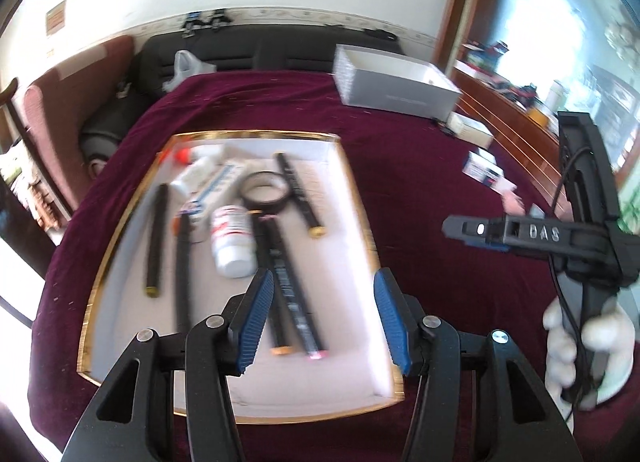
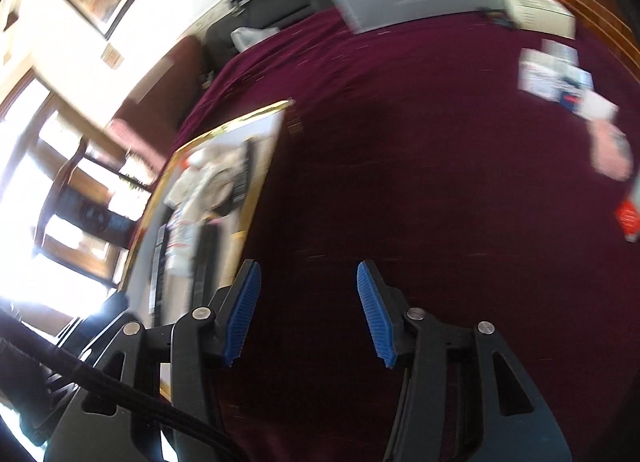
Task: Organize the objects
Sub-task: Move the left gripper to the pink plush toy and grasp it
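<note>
Hovering left gripper (image 1: 324,314) over the tray (image 1: 120,230), fingers parted, empty, right gripper (image 2: 308,310) likewise parted, holding nothing

Daylight, window glare | motion blur, perhaps worse right | fisheye-warped edges

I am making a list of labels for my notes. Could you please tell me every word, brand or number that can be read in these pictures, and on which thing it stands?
"DAS": raised letters on the side of the right gripper, seen from the left wrist.
White bottle in the tray: red print, too blurred to read.
Black sticks: pale print, unreadable.
Grey box: faint line, too small.
Small cards: blurred.
</note>
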`<state>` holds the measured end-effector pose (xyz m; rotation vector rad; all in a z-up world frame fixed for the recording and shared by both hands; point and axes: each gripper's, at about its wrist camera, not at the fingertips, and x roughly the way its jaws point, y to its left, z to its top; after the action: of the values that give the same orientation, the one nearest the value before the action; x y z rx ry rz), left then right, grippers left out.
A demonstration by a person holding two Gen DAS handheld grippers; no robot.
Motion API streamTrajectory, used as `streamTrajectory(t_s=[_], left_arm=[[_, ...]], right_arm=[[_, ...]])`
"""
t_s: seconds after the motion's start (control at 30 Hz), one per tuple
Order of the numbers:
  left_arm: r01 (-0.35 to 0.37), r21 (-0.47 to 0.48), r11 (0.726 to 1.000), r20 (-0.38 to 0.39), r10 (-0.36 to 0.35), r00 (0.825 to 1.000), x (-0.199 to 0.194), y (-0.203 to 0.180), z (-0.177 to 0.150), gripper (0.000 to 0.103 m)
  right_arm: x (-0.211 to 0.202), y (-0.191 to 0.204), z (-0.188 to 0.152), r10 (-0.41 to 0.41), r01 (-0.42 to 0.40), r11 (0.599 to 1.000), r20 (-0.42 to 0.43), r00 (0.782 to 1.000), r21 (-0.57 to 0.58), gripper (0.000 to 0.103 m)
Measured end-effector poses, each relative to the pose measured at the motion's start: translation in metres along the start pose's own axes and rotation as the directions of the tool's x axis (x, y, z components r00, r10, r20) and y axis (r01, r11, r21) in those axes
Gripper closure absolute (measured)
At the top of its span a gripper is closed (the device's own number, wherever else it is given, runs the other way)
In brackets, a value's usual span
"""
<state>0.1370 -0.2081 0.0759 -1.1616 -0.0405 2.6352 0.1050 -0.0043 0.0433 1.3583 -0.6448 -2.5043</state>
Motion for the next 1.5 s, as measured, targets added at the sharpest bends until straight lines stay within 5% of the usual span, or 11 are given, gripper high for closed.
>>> streamTrajectory(t_s=[0.17,0.3,0.47,0.73,0.8,0.87,0.93,0.97,1.07,1.17,1.5], left_arm=[[0.053,0.049,0.997,-0.027,-0.052,0.998,0.007,-0.030,-0.001,0.057],[0.080,0.050,0.996,-0.057,-0.077,0.995,0.016,-0.044,-0.004,0.057],[0.092,0.066,0.994,-0.067,-0.087,0.994,0.018,-0.054,-0.007,0.057],[0.082,0.052,0.995,-0.065,-0.079,0.995,0.018,-0.052,-0.008,0.057],[0.082,0.046,0.996,-0.070,-0.078,0.994,0.021,-0.051,-0.009,0.057],[0.089,0.039,0.995,-0.082,-0.086,0.993,0.024,-0.051,-0.009,0.057],[0.099,0.040,0.994,-0.087,-0.095,0.992,0.025,-0.052,-0.010,0.057],[0.103,0.042,0.994,-0.088,-0.099,0.991,0.025,-0.053,-0.010,0.057],[0.109,0.042,0.993,-0.094,-0.105,0.990,0.027,-0.054,-0.011,0.057],[0.123,0.023,0.992,-0.107,-0.120,0.987,0.033,-0.055,-0.010,0.057],[0.137,0.025,0.990,-0.117,-0.133,0.984,0.032,-0.068,-0.012,0.057]], right_arm=[[-0.043,-0.071,0.017,-0.118,0.105,0.988,0.106,0.987,0.115,0.054],[-0.075,-0.124,0.045,-0.273,0.238,0.953,0.192,0.943,0.189,0.050],[-0.068,-0.173,0.075,-0.347,0.299,0.915,0.150,0.926,0.271,0.050],[-0.030,-0.170,0.087,-0.328,0.305,0.925,0.072,0.942,0.227,0.042],[-0.030,-0.145,0.080,-0.233,0.219,0.964,0.085,0.969,0.151,0.042],[-0.032,-0.119,0.069,-0.050,0.045,0.996,0.055,0.997,0.079,0.042],[-0.036,-0.102,0.058,0.178,-0.176,0.982,-0.018,0.984,0.071,0.042],[-0.043,-0.097,0.053,0.210,-0.209,0.976,-0.017,0.978,0.060,0.042],[-0.080,-0.094,0.042,0.030,-0.033,0.999,0.111,0.993,0.024,0.042],[-0.098,-0.107,0.037,-0.147,0.139,0.989,0.173,0.974,0.058,0.041],[-0.028,-0.123,0.066,-0.105,0.079,0.971,0.109,0.988,0.226,0.041]])
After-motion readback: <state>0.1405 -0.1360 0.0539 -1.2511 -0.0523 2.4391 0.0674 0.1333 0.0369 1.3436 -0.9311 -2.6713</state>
